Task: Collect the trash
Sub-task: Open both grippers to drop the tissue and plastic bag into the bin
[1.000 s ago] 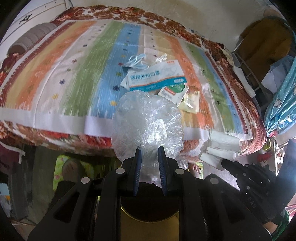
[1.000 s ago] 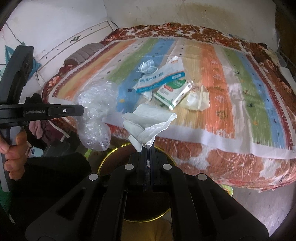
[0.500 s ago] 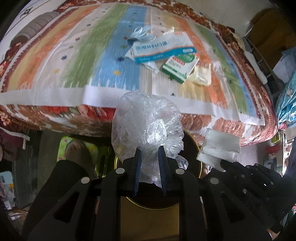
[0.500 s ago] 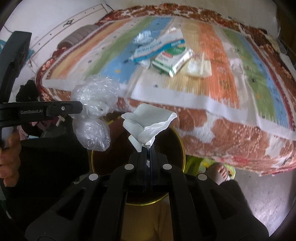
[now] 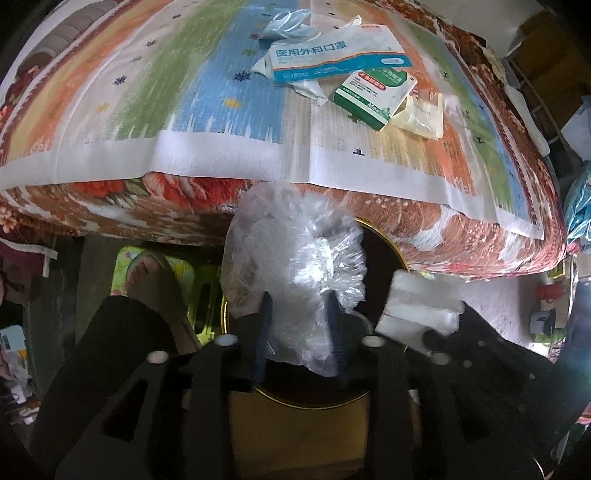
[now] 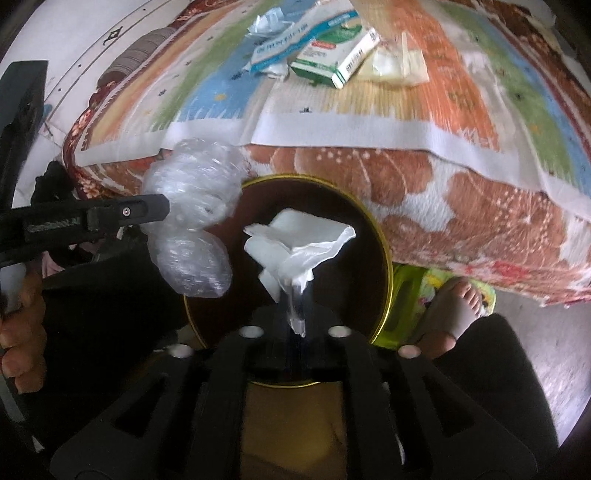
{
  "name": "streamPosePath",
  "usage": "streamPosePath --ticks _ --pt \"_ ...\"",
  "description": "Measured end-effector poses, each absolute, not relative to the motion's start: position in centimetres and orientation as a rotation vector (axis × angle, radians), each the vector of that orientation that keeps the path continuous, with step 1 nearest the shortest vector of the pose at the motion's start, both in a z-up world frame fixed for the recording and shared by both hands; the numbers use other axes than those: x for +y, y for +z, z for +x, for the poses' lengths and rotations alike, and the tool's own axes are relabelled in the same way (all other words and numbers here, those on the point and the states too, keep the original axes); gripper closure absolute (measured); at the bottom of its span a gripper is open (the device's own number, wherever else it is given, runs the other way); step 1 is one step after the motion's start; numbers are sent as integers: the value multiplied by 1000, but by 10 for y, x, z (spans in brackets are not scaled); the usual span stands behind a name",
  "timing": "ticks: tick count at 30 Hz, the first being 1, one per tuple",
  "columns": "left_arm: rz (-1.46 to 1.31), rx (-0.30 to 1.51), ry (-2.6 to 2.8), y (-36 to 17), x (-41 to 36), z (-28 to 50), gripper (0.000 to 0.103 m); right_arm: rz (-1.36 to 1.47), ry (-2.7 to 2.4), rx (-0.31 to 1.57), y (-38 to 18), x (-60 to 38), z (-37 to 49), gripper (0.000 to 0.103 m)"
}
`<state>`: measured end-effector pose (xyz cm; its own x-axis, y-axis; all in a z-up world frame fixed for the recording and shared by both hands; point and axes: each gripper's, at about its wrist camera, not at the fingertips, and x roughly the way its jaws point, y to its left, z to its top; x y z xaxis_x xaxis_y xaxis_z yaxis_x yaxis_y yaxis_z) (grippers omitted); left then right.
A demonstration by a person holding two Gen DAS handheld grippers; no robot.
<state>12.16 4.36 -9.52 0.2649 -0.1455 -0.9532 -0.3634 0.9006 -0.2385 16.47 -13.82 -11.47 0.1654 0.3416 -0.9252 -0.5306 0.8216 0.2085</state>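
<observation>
Two pieces of trash hang over the gold-rimmed bin at once, and that is where trouble could start. The left hand-held gripper has the crumpled clear plastic bag between its blue pads; its jaws are opening, standing at a middling gap, and the bag still bulges up between them. Seen from the right wrist, much of that bag sits over the bin's left rim rather than squarely above the dark opening — light film like this could drift or catch on the rim and slide to the floor beside the person's foot. It could also cling to a pad instead of dropping.

The right hand-held gripper is narrow, its jaws just starting to part, with the stem of a white tissue wad between them. That wad lies right over the middle of the bin's mouth, so I judge it the safer drop, though the thin twisted tail might stick in the slot as the jaws ease apart.

Both tools are close together, the left one's finger just beside the tissue; a bump could knock either piece wide.

More litter is still on the bed, well apart from both tools: a blue-and-white mask packet, a green box, a yellowish sachet and a loose face mask.
</observation>
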Motion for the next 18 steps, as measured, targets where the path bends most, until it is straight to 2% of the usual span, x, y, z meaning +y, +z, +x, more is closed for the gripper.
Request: streamPosePath --ticks 1,8,10,14,16,18 --pt "-465 1301 154 -94 44 122 57 -168 624 1264 -115 -139 166 79" --pt "-509 1260 160 -85 55 126 50 -107 638 1264 -110 -141 174 76" --pt "-513 1244 164 -81 60 128 48 -93 641 1250 -105 -141 177 68" --pt "-505 1201 183 -71 69 137 44 -72 652 1209 -92 -140 183 65" --pt "-502 1174 190 -63 76 142 40 -59 657 1180 -84 -140 187 59" --pt "-506 1149 193 -57 84 147 38 -44 665 1156 -77 -141 189 59"
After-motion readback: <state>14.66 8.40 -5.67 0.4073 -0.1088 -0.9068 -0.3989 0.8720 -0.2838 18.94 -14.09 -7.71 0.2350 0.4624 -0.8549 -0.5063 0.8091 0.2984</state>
